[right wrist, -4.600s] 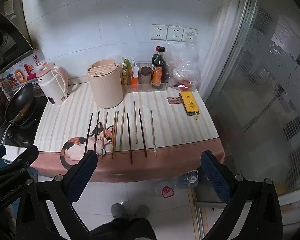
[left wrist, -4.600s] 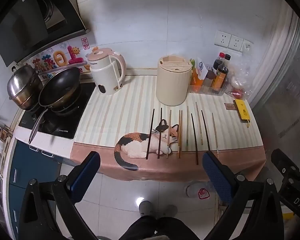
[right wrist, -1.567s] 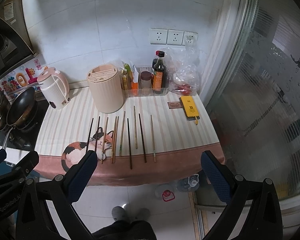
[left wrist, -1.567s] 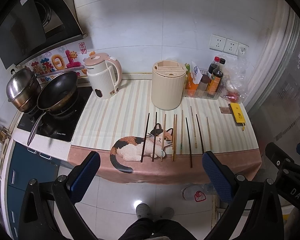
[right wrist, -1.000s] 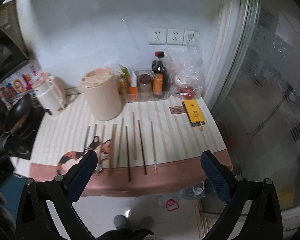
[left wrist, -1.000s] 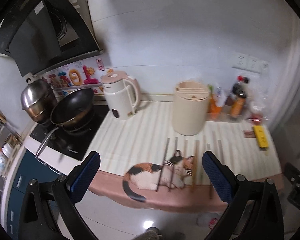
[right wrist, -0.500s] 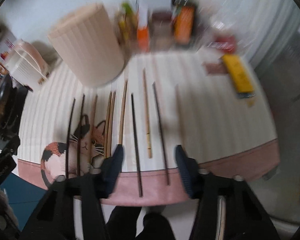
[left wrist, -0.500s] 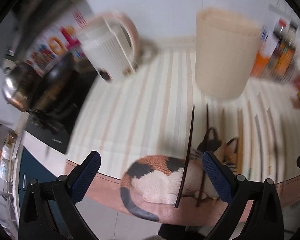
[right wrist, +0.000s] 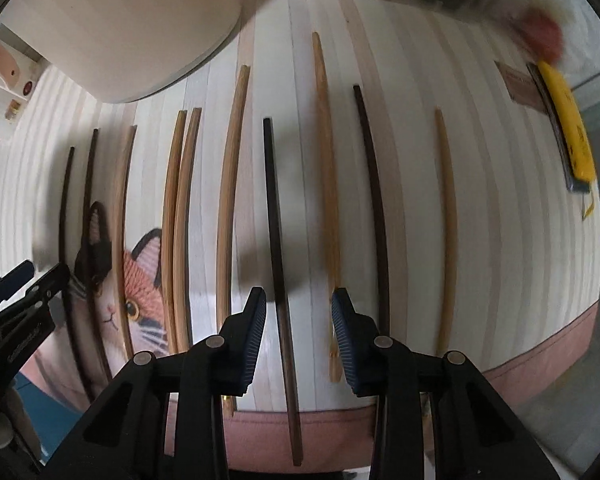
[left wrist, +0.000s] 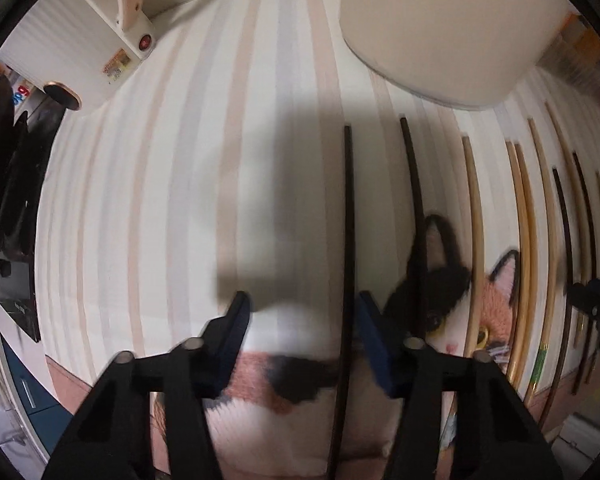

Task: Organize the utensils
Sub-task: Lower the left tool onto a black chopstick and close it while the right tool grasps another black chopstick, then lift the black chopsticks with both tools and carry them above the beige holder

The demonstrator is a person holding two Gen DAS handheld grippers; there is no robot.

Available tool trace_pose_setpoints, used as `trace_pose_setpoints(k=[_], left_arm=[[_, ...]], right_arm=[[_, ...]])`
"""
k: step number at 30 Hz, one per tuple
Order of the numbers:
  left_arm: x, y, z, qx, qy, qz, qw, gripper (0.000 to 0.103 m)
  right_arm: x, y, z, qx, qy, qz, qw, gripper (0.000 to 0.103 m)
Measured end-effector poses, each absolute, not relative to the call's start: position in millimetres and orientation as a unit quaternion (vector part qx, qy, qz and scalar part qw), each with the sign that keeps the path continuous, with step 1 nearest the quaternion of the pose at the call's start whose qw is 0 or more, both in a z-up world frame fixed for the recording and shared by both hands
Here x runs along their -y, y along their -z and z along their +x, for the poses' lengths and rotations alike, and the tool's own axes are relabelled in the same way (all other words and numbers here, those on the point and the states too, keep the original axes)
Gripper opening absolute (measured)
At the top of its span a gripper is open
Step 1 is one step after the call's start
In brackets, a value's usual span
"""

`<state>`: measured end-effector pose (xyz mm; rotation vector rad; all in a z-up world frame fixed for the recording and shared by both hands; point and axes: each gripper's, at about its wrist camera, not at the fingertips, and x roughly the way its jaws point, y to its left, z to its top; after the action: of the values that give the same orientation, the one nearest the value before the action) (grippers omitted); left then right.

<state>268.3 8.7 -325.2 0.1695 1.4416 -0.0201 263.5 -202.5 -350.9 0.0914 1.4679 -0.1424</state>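
Dark chopstick L: I'm straddling it w/ left gripper, jaws closing, not yet touching; long axis running front edge to back of counter.
Dark chopstick R: I'm bracketing it w/ right gripper, jaws closing, gap left.

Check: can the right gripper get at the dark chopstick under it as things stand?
Probably yes. The right gripper points down with the dark chopstick lying between its closing jaws, pads not yet on it. One snag: the light chopstick lies close by the right-hand pad and might get pinched too.
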Motion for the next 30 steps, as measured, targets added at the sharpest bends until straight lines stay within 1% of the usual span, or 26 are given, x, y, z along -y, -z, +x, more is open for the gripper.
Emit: trace_pose_setpoints(k=[1,3,6,9,14,17,20,25,30], left_arm=[[-8.5,324.0,270.2,-0.66,0.014,0.072,0.748,0.032],[-8.7,321.1,271.0,-0.66,0.017,0.067,0.748,0.013],[-6.2,318.3,266.4,-0.657,0.008,0.076,0.75,0.005],[-10.8,319.1,260.3,-0.66,-0.003,0.064,0.749,0.004],[-32.7,314.4,224.7,-0.689,-0.008,0.002,0.725,0.004],[-39.5,312.5,215.2,-0.697,0.003,-0.022,0.717,0.004],[-47.3,313.1,216.5,-0.705,0.014,-0.036,0.708,0.008],[-47.2,312.6,241.1,-0.704,0.029,0.002,0.709,0.008],[-17.0,304.0,249.6,-0.696,0.026,0.03,0.717,0.008]], right_arm=[[199.1,351.0,263.4,-0.668,0.065,0.034,0.74,0.027],[193.5,355.6,263.3,-0.676,0.058,0.032,0.734,0.011],[183.3,360.4,257.9,-0.674,0.06,0.022,0.736,0.006],[182.4,365.6,251.5,-0.68,0.061,0.045,0.73,0.006],[190.6,372.0,223.0,-0.698,0.056,0.089,0.708,0.006],[187.9,374.6,214.2,-0.704,0.062,0.08,0.703,0.006],[179.2,379.3,212.8,-0.715,0.079,0.068,0.691,0.006],[165.3,382.7,226.1,-0.727,0.098,0.048,0.678,0.007],[157.1,388.7,248.7,-0.732,0.108,0.046,0.671,0.008]])
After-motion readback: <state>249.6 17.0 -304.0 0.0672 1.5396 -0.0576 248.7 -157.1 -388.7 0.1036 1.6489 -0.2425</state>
